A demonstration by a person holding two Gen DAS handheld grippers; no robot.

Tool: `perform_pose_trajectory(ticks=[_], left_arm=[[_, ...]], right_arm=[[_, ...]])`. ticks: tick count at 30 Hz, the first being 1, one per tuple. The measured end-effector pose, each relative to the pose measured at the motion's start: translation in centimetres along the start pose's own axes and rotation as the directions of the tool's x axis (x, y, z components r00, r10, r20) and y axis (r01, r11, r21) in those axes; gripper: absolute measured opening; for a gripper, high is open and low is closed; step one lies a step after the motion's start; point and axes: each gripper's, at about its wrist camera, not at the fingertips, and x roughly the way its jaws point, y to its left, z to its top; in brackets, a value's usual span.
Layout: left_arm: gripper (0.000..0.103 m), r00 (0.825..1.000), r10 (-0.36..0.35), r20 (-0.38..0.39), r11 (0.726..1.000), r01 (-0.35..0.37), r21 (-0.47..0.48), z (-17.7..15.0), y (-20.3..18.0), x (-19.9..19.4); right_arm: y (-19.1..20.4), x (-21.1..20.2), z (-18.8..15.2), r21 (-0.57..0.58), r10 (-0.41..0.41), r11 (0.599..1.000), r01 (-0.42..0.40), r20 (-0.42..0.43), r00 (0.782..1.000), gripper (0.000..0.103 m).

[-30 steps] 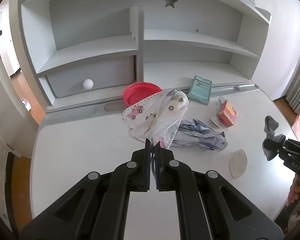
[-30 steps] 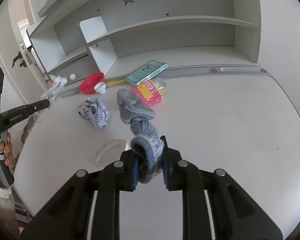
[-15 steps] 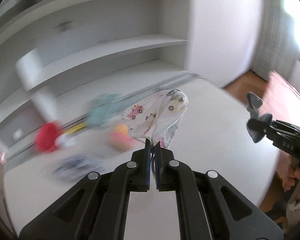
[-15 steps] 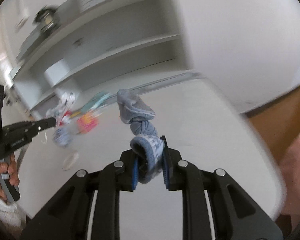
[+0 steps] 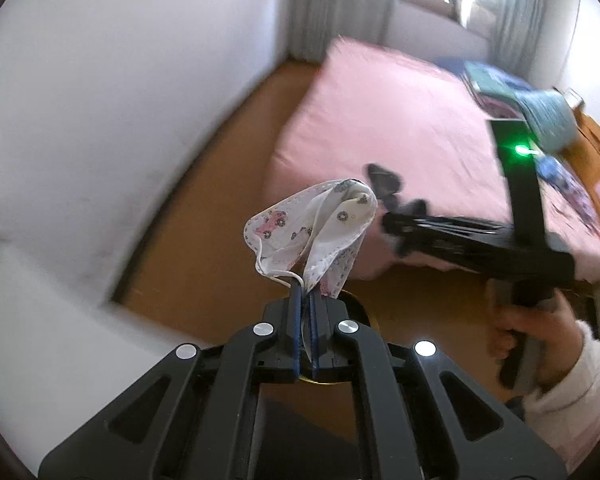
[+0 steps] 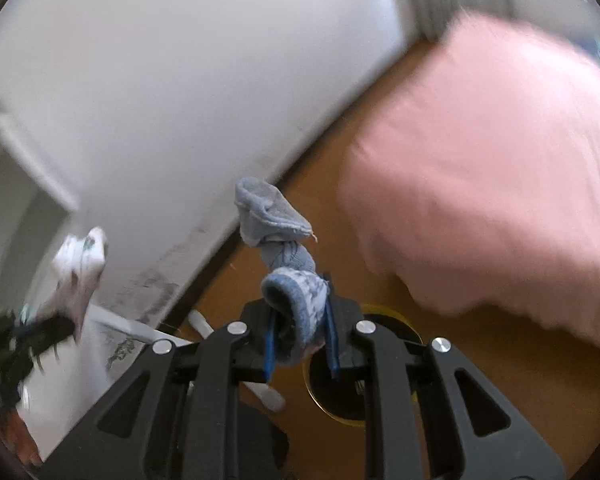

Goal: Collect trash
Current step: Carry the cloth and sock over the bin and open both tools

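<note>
Face mask (image 5: 312, 236) and sock (image 6: 284, 256) clenched in tongs, desk gone, bed (image 5: 400, 120) ahead

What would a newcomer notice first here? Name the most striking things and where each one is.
The left gripper is shut on a crumpled printed face mask, which stands up in the middle of the left wrist view. The right gripper is shut on a knotted blue-grey sock, central in the right wrist view. Behind both, a big pink bed fills the right side above a brown wooden floor.
</note>
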Motion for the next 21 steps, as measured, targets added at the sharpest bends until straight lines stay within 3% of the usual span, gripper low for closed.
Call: perform_pose_trajectory(ticks=[4,8,10,15,20,21], left_arm=[[0.002,0.982,-0.039,-0.186,0.999,0.037,-0.011,-1.1,-2.7,11.0],[0.002,0.928,-0.044,-0.369,0.995,0.006,-0.104,-4.3,-1.7,20.9],[0.002,0.908,-0.047,-0.417,0.989,-0.015,-0.145,-5.5,-1.0,23.6],[0.002,0.885,-0.059,-0.462,0.983,-0.029,-0.18,-6.2,-0.9,26.4],[0.003,0.881,-0.061,-0.469,0.98,-0.035,-0.193,-6.1,0.3,26.5],[0.005,0.88,-0.064,-0.47,0.979,-0.037,-0.202,-6.2,0.4,26.6]], right_arm=[[-5.5,5.9,-1.0,0.134,0.039,0.991,-0.014,-0.184,0.982,0.019],[-8.4,11.8,-2.9,0.187,0.052,0.982,0.017,-0.357,0.933,0.019],[-9.6,12.7,-3.2,0.208,0.068,0.978,0.015,-0.387,0.92,0.019],[-9.3,12.2,-2.7,0.16,0.039,0.987,0.022,-0.365,0.93,0.019],[-9.9,13.3,-3.2,0.182,0.057,0.983,0.019,-0.403,0.913,0.019],[-10.0,13.4,-3.2,0.194,0.06,0.981,0.021,-0.402,0.914,0.024]])
